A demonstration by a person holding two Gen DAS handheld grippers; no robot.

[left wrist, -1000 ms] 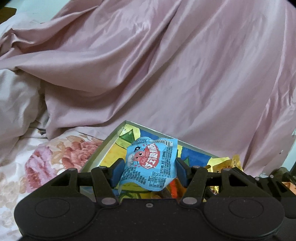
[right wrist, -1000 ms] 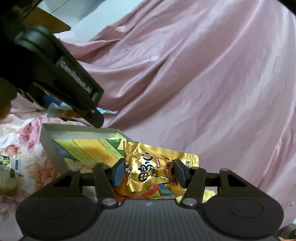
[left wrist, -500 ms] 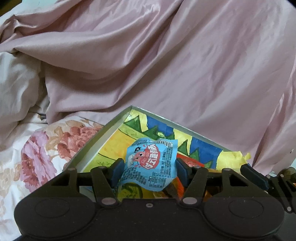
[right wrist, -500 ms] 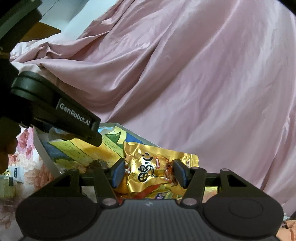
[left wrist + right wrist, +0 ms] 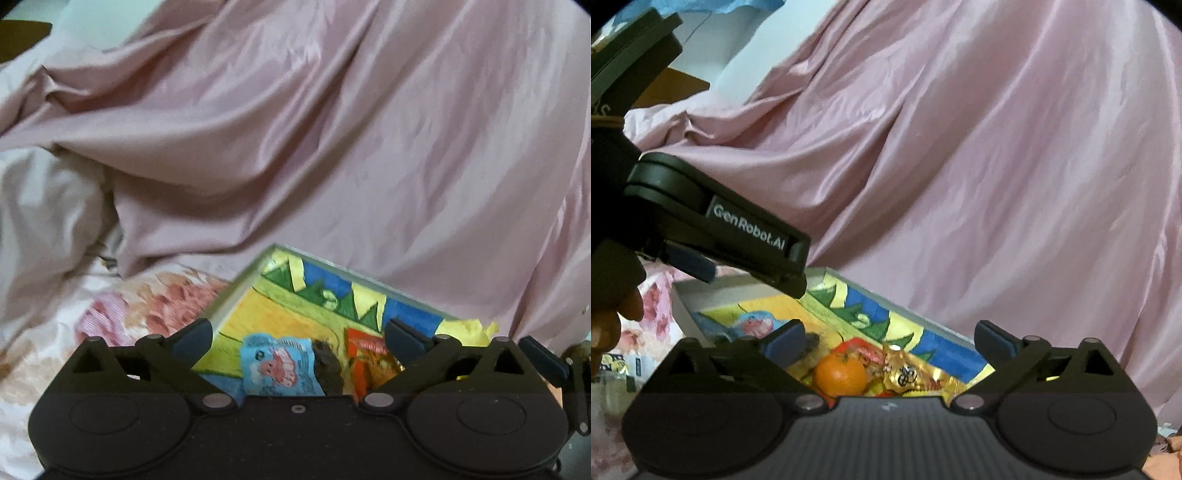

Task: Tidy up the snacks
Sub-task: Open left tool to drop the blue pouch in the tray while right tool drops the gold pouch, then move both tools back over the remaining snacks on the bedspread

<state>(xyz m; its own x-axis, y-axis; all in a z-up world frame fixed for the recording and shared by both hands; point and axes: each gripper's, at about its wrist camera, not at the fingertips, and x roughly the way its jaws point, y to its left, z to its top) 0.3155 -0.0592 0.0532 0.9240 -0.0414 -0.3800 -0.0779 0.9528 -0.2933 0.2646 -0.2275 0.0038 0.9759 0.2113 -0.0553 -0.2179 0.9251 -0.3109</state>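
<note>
Hovering over the box (image 5: pixel 236 291), the left gripper (image 5: pixel 297 338) and right gripper (image 5: pixel 888 336) both stand wide open and empty. The blue packet (image 5: pixel 279 365) lies in the box just below the left one; the gold packet (image 5: pixel 908 374) lies below the right, beside an orange (image 5: pixel 840 374).

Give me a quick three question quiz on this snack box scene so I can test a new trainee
1. True or false: the left gripper has its jaws clamped on the blue snack packet.
2. Which fruit lies in the box beside the gold snack packet? A) banana B) orange C) apple
3. Fill in: the cloth heaped behind the box is ____ in colour.

Key:
1. False. Both grippers have their jaws spread, and the blue packet lies in the box.
2. B, the orange.
3. Pink, the pink sheet.
</note>
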